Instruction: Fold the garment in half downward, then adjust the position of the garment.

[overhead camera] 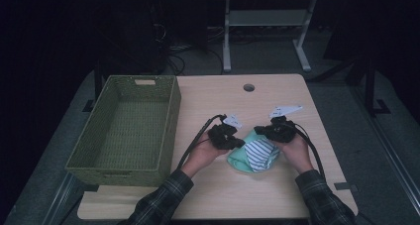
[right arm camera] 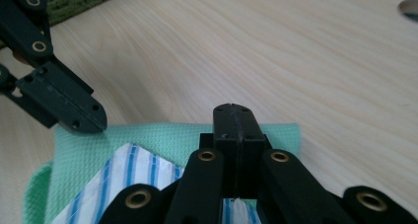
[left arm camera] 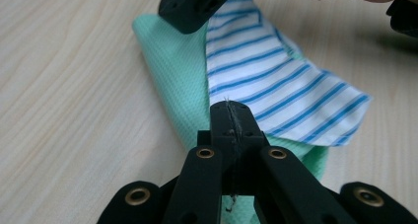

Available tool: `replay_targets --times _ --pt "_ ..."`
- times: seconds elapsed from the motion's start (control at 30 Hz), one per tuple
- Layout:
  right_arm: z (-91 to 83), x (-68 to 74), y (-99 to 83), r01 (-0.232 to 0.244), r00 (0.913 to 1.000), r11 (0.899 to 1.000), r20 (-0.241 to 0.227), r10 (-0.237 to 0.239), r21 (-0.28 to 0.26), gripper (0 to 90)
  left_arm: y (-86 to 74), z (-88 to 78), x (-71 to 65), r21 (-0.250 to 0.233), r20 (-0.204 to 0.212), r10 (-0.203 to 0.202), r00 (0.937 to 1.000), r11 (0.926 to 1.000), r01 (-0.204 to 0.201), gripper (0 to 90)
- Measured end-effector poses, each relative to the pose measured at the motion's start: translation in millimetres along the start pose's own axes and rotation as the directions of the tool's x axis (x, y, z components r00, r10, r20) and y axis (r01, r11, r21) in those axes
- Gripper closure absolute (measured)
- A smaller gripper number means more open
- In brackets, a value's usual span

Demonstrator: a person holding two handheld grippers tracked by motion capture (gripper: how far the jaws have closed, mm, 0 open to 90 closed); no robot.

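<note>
Folded mint-green cloth (overhead camera: 238, 160) with a blue-striped white cloth (overhead camera: 261, 153) on top, near the front middle of the wooden counter (overhead camera: 277, 195), left gripper (overhead camera: 233, 141) and right gripper (overhead camera: 263, 132) each with jaws closed, pinching the cloths, green woven basket (overhead camera: 124, 131) at the left.

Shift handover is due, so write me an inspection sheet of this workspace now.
Surface: light wood table, with a round cable hole near the far edge.
Job's things: mint-green cloth folded on the table, with a blue-striped white cloth lying on it.
Clutter: green woven basket at the table's left, nothing seen inside.
Grippers: left tool and right tool both shut, each over the cloths; threads sit between the left jaws.
Cables: a black cable trails from each tool toward the person.
Surroundings: dark room; white desk frame beyond the table.
</note>
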State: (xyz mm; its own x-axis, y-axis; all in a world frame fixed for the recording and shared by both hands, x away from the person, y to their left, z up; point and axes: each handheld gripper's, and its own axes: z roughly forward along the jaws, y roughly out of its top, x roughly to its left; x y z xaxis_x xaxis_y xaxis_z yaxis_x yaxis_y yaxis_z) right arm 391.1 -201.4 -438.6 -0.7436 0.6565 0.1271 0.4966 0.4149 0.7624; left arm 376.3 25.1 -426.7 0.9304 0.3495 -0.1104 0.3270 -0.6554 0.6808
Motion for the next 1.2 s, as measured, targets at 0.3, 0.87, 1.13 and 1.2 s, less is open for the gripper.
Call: replay_targets --times 0.3,0.87,1.13,1.2 --pt "31.1 -0.2 -8.4 0.008 0.9994 0.994 0.033 -0.011 0.11 90.0 -12.3 22.0 5.3 0.114 -0.026 0.029 0.9992 0.9931 -0.026 89.5" --pt "3.3 -9.1 -8.4 -0.009 0.9984 0.999 0.056 0.006 0.043 89.9 -9.2 -0.3 -0.9 0.049 -0.021 -0.001 0.9998 0.9988 0.002 84.7" --pt "4.3 -11.0 -15.7 0.011 0.9989 0.997 0.045 -0.014 0.08 89.9 -20.1 -9.6 -12.3 0.077 -0.005 0.008 1.0 0.997 -0.007 83.2" --pt "6.6 -11.4 -18.3 0.014 0.9992 0.995 0.037 -0.018 0.099 89.9 -23.7 -7.6 -11.8 0.091 -0.004 0.002 1.0 0.9959 -0.001 83.7"
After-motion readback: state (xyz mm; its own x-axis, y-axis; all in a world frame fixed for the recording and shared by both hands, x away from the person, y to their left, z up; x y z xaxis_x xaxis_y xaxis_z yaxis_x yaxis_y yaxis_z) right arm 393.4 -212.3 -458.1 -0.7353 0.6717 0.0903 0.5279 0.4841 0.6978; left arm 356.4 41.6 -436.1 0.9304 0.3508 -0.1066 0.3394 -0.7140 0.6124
